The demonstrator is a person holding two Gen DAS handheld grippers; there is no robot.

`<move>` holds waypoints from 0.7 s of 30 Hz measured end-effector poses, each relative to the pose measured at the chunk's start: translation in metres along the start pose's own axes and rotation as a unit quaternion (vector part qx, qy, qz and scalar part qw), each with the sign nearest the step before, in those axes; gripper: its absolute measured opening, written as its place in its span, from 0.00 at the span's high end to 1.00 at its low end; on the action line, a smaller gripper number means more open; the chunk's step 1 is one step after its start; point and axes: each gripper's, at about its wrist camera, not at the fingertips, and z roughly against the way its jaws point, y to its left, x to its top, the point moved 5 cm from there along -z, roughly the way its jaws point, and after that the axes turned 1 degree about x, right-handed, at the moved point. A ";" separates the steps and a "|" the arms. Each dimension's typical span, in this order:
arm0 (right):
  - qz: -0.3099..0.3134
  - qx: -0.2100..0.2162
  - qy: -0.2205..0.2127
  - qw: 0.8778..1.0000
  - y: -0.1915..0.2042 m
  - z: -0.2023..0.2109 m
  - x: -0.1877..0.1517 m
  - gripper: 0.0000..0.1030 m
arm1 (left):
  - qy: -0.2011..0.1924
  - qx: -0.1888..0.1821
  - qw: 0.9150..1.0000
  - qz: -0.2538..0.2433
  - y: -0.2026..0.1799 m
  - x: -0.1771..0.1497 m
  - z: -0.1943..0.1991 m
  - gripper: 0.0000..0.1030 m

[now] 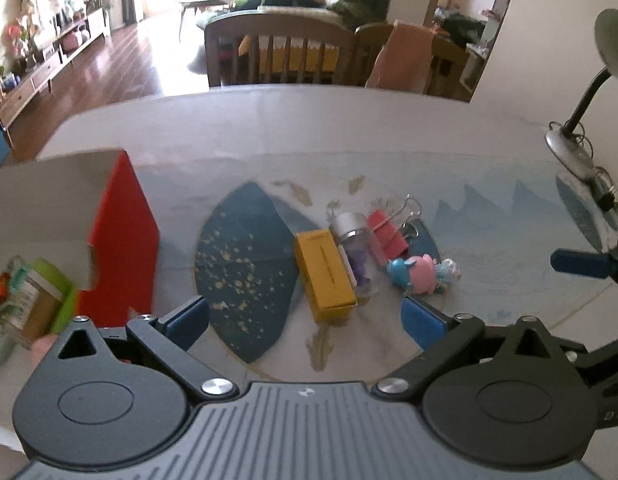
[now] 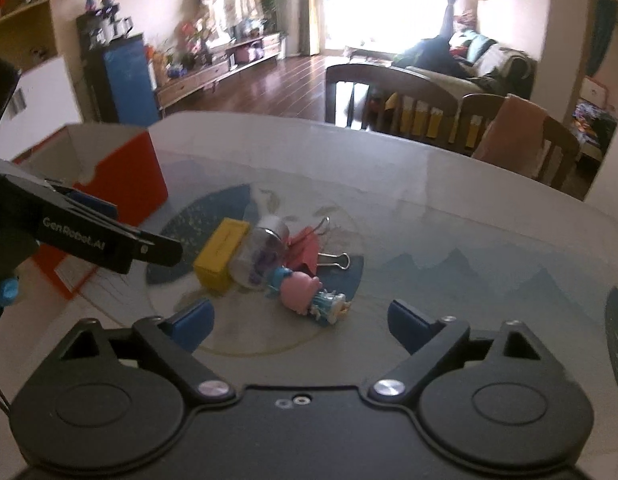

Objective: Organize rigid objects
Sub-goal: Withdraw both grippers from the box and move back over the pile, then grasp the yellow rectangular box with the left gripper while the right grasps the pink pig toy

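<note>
Red cardboard box (image 1: 125, 236), open top, pale inside, standing at the table (image 1: 309, 128) edge, well to the left of the yellow carton. Inside it, blurred: a jar with a green lid (image 1: 37, 300) and other bits, not identifiable.

Yellow carton (image 1: 324, 276), small and oblong, lying flat on the blue patterned mat (image 1: 241, 264); landmark for the rest.

Clear bottle (image 1: 359, 256), silver cap, purple contents, lying on its side, touching the carton's right flank.

Pink binder clip (image 1: 387, 232), wire handles up, just right of the bottle, beyond the carton's far end.

Pink and blue toy figure (image 1: 417, 272), lying down, right of the carton, near side of the clip; a smaller pale blue doll (image 1: 449, 272) touching it.

Left gripper (image 1: 307, 322): jaws spread wide, nothing between the pads; carton just ahead of the gap, slightly right of centre, not touching.

Right gripper (image 2: 299, 322): jaws wide apart, empty; toy figure and doll just ahead of the gap, carton farther off to the left. No contact seen.
</note>
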 end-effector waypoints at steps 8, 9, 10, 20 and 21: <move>0.046 0.016 0.029 0.998 -0.005 -0.036 -0.004 0.16 | 0.014 0.029 0.999 -0.002 -0.007 -0.005 -0.037 0.00; 0.050 0.016 0.032 0.998 -0.006 -0.040 -0.004 0.16 | 0.015 0.034 0.999 -0.001 -0.007 -0.005 -0.041 0.00; 0.054 0.017 0.034 0.998 -0.007 -0.044 -0.004 0.16 | 0.018 0.037 0.999 0.002 -0.007 -0.005 -0.045 0.00; 0.082 0.030 0.053 0.995 -0.014 -0.077 0.001 0.24 | 0.032 0.065 0.997 0.010 0.001 -0.008 -0.072 0.01; 0.084 0.032 0.054 0.995 -0.014 -0.079 0.001 0.25 | 0.033 0.068 0.997 0.012 0.003 -0.008 -0.072 0.01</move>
